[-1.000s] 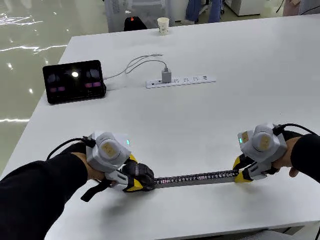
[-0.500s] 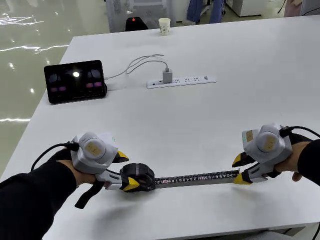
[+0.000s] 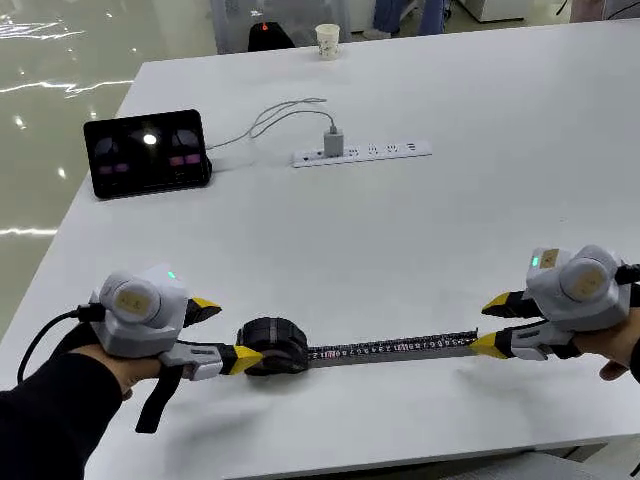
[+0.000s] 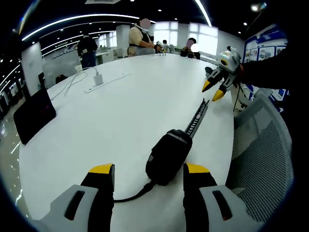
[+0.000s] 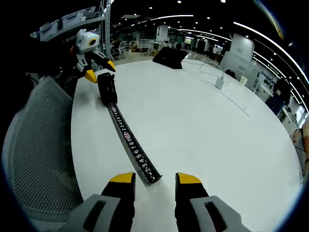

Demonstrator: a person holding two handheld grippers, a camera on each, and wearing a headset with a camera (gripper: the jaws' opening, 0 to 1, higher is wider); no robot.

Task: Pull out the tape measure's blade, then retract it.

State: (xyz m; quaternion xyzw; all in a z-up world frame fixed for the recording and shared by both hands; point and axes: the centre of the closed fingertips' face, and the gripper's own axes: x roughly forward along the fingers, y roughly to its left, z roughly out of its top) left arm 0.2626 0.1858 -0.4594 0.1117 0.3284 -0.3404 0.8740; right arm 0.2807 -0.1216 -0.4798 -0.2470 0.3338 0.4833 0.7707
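Lying lengthwise between spread, empty grippers: case [image 3: 272,346] just ahead of left gripper [image 3: 228,332], blade [image 3: 395,350] end nearest right gripper [image 3: 487,325].

The tape measure case [image 3: 272,345] and its drawn-out blade [image 3: 395,349] lie as a low bar along the table's [image 3: 480,200] near edge, from left gripper [image 3: 232,330] to right gripper [image 3: 485,325]. Behind it the table is bare up to the power strip [image 3: 380,152], charger cable [image 3: 275,122] and tablet [image 3: 147,153]

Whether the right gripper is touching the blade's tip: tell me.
Apart. The right gripper view shows the right gripper open, bare table between each jaw and the blade's tip.
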